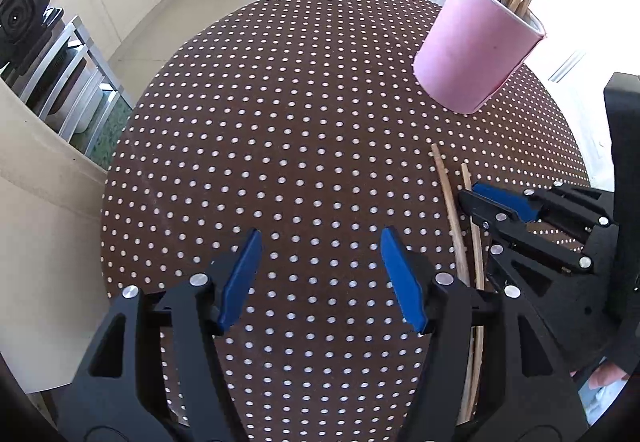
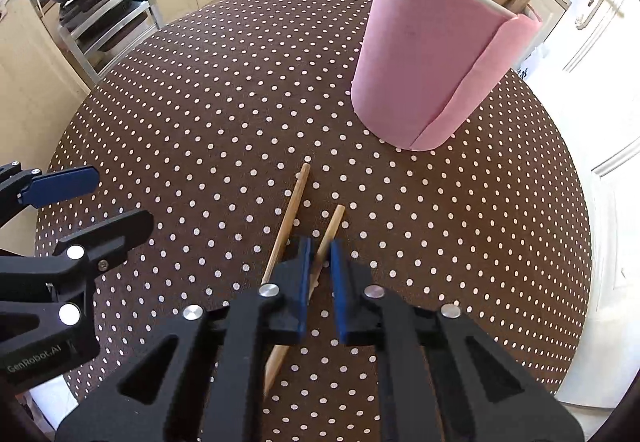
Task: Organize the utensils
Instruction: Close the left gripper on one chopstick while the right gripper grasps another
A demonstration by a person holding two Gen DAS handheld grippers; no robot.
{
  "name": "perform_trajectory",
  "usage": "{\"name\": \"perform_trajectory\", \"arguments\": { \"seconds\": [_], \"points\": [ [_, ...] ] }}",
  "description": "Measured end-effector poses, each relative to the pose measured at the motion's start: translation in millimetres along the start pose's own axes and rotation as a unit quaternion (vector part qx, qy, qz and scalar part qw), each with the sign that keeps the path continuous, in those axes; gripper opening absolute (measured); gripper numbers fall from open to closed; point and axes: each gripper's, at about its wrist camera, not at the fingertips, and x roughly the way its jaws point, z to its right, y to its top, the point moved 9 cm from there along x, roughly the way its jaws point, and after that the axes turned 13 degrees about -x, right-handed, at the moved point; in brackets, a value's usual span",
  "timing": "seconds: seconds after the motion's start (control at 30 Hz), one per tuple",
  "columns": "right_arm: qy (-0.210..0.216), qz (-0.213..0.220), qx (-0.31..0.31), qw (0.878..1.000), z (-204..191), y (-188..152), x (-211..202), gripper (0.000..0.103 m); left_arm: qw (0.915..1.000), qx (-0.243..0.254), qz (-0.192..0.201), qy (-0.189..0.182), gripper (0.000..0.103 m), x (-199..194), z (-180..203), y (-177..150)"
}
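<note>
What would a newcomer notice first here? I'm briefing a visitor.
Probably the pink holder, bristling with wooden sticks, at the far right of the polka-dot table. Next, two loose chopsticks lying near the table's front, with the right gripper narrowed around one, while the left gripper hangs open over bare cloth.

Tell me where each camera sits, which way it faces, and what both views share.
Left wrist: behind the open left gripper, facing across the polka-dot table; the right gripper shows at right.
Right wrist: behind the right gripper, whose fingers straddle one of two chopsticks; the left gripper shows at left.
Shared: table, pink holder, both chopsticks, cabinets.
</note>
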Motion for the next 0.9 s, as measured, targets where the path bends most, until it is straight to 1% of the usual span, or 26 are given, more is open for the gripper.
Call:
{"name": "perform_trajectory", "arguments": {
  "seconds": [0.1,0.3,0.47,0.6,0.7,0.73,0.8,0.83,0.87,0.9],
  "points": [
    [0.007,0.003,0.005,1.000,2.4,0.7,0.9,0.004,1.0000,-0.003,-0.002,-0.004,0.062,2.5,8.2,1.5],
    [0.006,0.005,0.022,1.000,17.1,-8.3,-2.6,0.004,0.9995,-0.004,-0.016,-0.027,0.061,7.8,33.1,3.3],
    [0.004,0.006,0.046,0.999,34.0,-15.9,-4.4,0.004,0.9992,0.010,-0.026,-0.030,0.061,20.5,63.5,2.5],
    [0.003,0.007,0.059,0.998,47.1,-24.5,-7.4,0.004,0.9993,0.026,-0.025,-0.012,0.053,31.2,81.3,2.1],
    [0.005,0.009,0.066,0.998,53.8,-29.8,-8.9,0.004,0.9992,0.027,-0.029,0.000,0.041,40.4,91.3,2.6],
    [0.005,0.010,0.067,0.998,54.3,-30.2,-9.2,0.004,0.9991,0.027,-0.033,0.007,0.035,44.7,93.7,2.3],
    [0.008,0.012,0.068,0.998,60.2,-36.8,-11.3,0.004,0.9989,0.024,-0.040,0.001,0.035,51.5,105.7,0.9],
    [0.009,0.012,0.067,0.998,63.7,-40.2,-13.2,0.004,0.9989,0.026,-0.039,0.007,0.032,54.0,109.1,2.3],
    [0.010,0.013,0.068,0.998,63.8,-40.7,-13.6,0.004,0.9989,0.028,-0.034,0.014,0.025,55.6,109.6,4.2],
    [0.010,0.013,0.068,0.998,64.4,-41.5,-14.2,0.004,0.9988,0.031,-0.030,0.022,0.022,57.7,110.4,6.3]
  ]
}}
